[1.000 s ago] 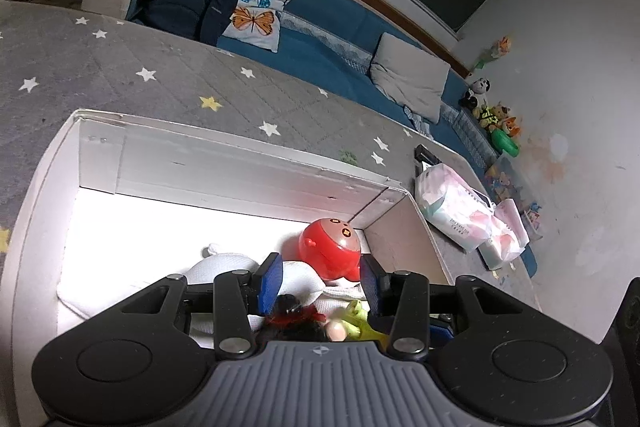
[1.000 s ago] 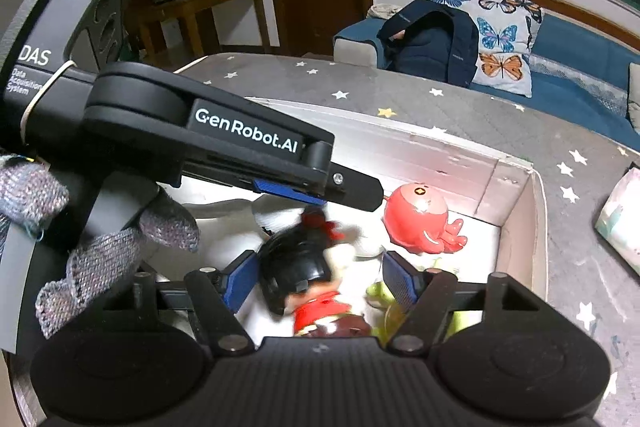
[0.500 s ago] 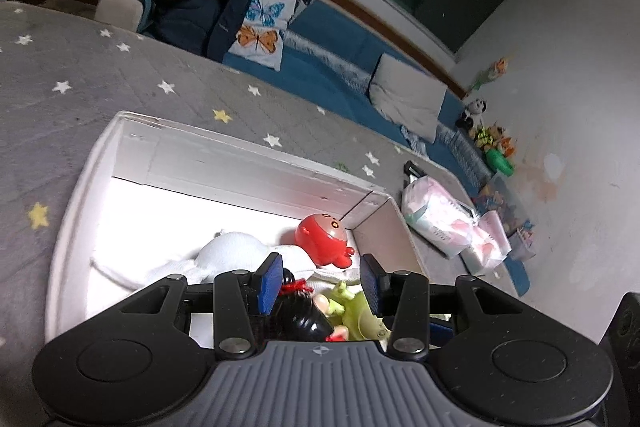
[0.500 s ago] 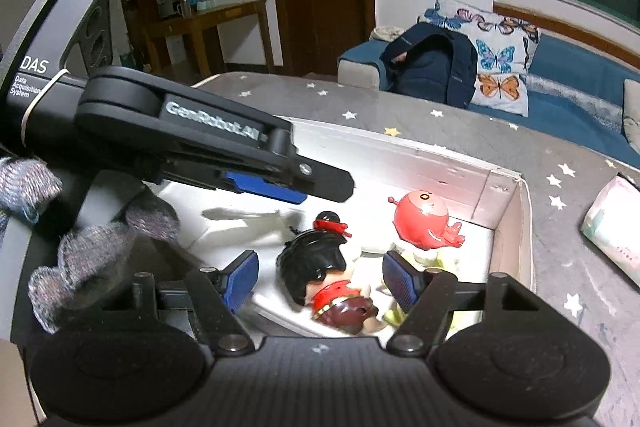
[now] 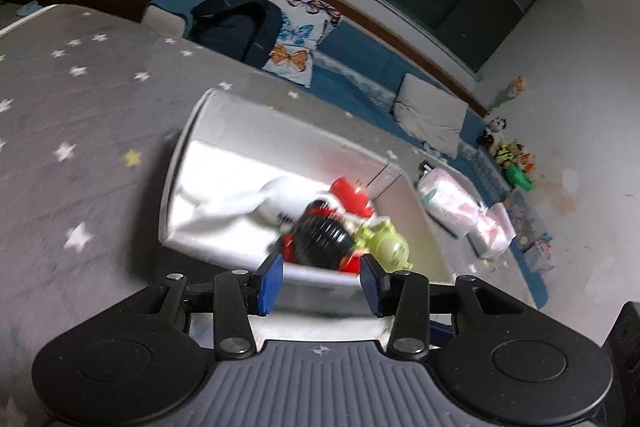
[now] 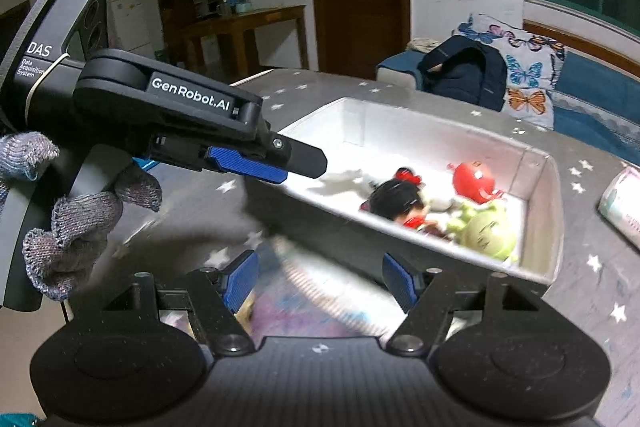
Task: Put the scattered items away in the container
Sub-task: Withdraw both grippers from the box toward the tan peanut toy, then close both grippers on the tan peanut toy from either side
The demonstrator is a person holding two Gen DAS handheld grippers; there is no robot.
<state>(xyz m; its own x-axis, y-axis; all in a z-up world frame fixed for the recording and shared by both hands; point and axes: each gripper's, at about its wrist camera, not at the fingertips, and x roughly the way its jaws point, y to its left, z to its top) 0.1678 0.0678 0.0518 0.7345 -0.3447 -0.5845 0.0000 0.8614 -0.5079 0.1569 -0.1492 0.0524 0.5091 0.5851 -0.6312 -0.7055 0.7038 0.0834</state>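
Note:
A white box (image 5: 280, 131) stands on the grey star-patterned cloth (image 5: 80, 131). Inside lie a white plush (image 5: 256, 203), a red octopus toy (image 5: 352, 195), a black-haired doll (image 5: 322, 239) and a green toy (image 5: 386, 245). My left gripper (image 5: 320, 283) hangs open and empty just short of the box's near wall. The right wrist view shows the same box (image 6: 420, 139), doll (image 6: 394, 201), red toy (image 6: 472, 181) and green toy (image 6: 486, 227). My right gripper (image 6: 320, 279) is open and empty before the near wall. The left gripper (image 6: 256, 163) is in a gloved hand (image 6: 80, 211).
Two packs of wipes (image 5: 448, 199) lie on the cloth right of the box. Behind is a blue sofa with a dark backpack (image 5: 236, 23) and butterfly pillows. A blurred colourful patch (image 6: 320, 307) shows under the right gripper. Small toys (image 5: 512, 155) line the far wall.
Both grippers have pulled back out of the box, which now sits farther ahead. The doll, blurred between the right fingers a second ago, lies among the toys.

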